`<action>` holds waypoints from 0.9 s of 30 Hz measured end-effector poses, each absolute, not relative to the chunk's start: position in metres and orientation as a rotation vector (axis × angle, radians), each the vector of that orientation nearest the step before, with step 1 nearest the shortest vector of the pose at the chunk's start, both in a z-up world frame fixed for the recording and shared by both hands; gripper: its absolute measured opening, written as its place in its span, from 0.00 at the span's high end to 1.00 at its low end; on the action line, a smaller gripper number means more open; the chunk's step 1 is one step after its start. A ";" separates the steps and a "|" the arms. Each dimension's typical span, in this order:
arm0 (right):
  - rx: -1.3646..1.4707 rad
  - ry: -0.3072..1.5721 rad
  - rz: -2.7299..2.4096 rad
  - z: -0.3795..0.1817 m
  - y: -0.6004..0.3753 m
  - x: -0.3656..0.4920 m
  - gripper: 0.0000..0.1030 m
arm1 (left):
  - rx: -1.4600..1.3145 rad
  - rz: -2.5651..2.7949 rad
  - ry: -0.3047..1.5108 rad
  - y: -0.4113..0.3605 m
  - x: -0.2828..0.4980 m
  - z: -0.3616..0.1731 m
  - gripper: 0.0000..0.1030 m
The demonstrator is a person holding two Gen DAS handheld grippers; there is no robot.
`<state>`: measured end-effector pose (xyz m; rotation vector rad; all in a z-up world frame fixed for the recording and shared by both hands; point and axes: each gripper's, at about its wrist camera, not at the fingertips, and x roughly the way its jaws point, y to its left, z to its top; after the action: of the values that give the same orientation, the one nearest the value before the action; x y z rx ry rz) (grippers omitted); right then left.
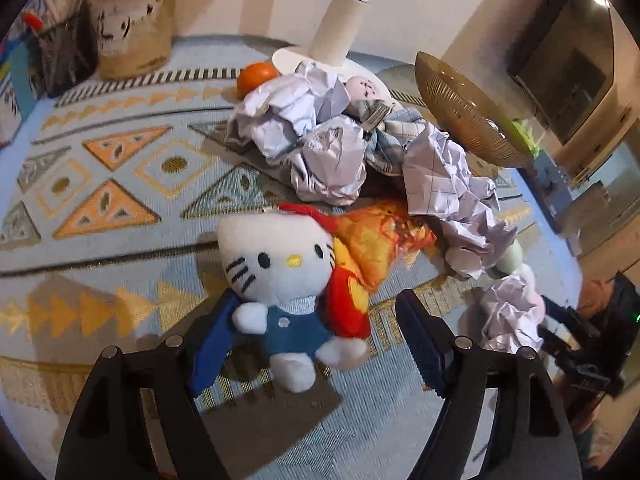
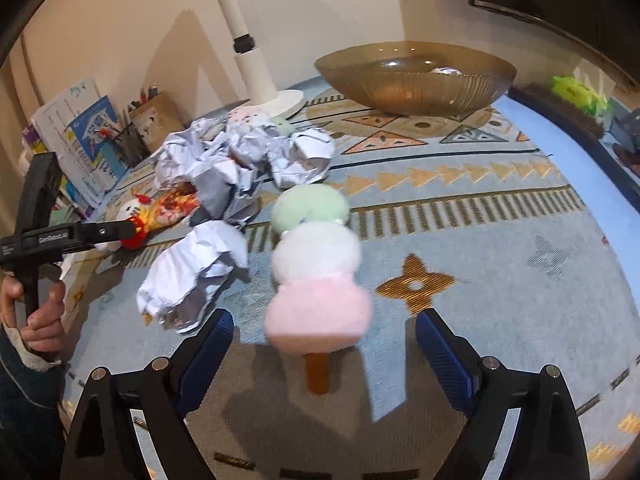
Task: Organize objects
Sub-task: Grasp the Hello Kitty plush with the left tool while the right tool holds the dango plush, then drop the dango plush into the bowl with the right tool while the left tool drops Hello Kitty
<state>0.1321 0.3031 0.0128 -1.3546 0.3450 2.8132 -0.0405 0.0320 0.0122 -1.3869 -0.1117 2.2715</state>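
The left gripper (image 1: 316, 332) has its jaws spread wide around a white cat plush (image 1: 280, 276) in blue overalls, whose body lies between the blue pads without either one clearly pressing on it. The right gripper (image 2: 324, 344) is likewise wide open, its jaws either side of a plush skewer (image 2: 316, 256) of three soft balls, green, white and pink, on a short brown stick; nothing is held. Both toys lie on the patterned blue cloth (image 2: 500, 240) that covers the table. They look light and squashy, so they should give under the pads rather than slip; the cat's body is probably the best hold, and the pink ball or the stick for the skewer. Just beyond the cat lie an orange snack packet (image 1: 380, 236) and a heap of crumpled paper (image 1: 304, 120), with an orange (image 1: 256, 76) behind. A wide amber bowl (image 2: 416, 76) stands at the far side, well apart from the skewer.
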 end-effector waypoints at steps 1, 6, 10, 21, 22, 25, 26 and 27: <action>-1.371 0.327 2.793 0.012 0.302 0.127 0.10 | -1.388 2.293 -0.083 0.036 -0.040 0.012 0.25; -1.387 0.085 2.686 0.007 0.281 0.106 0.26 | -1.360 2.435 0.052 0.049 -0.032 0.009 0.25; -1.368 0.039 2.710 0.010 0.273 0.100 0.50 | -1.315 2.519 0.145 0.053 -0.028 0.007 0.37; -1.218 0.178 2.726 0.040 0.323 0.118 0.54 | -1.219 2.586 0.024 0.011 -0.018 0.043 0.49; -1.200 0.199 2.731 0.045 0.330 0.117 0.54 | -1.203 2.593 0.017 0.011 -0.018 0.050 0.49; -1.123 0.269 2.743 0.066 0.353 0.113 0.54 | -1.111 2.562 -0.012 0.026 -0.023 0.079 0.49; -1.100 0.288 2.746 0.073 0.360 0.110 0.54 | -1.075 2.550 0.003 0.039 -0.026 0.090 0.49; -1.067 0.318 2.751 0.081 0.370 0.105 0.54 | -1.057 2.540 0.018 0.049 -0.029 0.097 0.49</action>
<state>0.1054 0.3698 0.0811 -1.0674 0.3179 2.7514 -0.0295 0.0488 0.0966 -1.0568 0.0175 2.5403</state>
